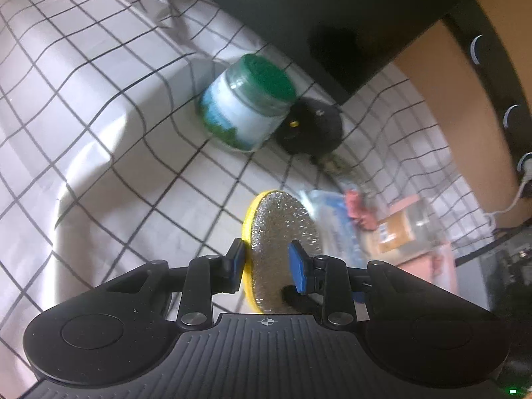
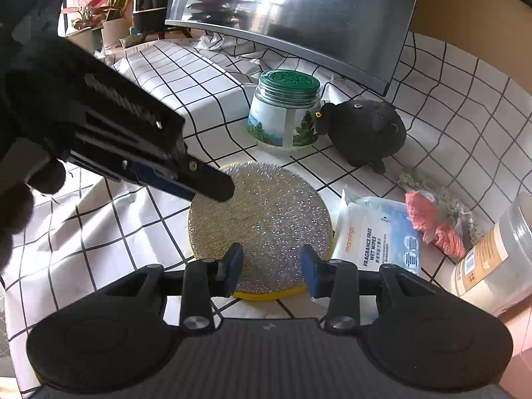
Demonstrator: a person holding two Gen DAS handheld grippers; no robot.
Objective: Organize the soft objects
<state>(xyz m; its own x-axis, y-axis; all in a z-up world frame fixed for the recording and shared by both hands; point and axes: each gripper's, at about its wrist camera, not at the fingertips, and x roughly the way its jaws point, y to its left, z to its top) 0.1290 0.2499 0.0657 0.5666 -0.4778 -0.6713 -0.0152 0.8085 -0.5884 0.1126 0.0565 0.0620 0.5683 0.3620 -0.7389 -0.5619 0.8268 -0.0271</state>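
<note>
A round scrub sponge (image 1: 282, 232), silver glitter on top with a yellow edge, is pinched on edge in my left gripper (image 1: 267, 259). In the right wrist view the same sponge (image 2: 266, 219) shows face-on, with my left gripper (image 2: 212, 189) on its left rim. My right gripper (image 2: 271, 266) is open and empty, its fingers just in front of the sponge's near edge. A black plush bird (image 2: 365, 133) sits behind, touching a jar; it also shows in the left wrist view (image 1: 309, 126).
A green-lidded jar (image 2: 286, 109) stands behind the sponge on the checked tablecloth (image 2: 99, 226). A wet wipes pack (image 2: 375, 232), a pink crochet piece (image 2: 432, 226) and a lying clear bottle (image 2: 492, 256) are at right. A monitor (image 2: 332, 16) stands behind.
</note>
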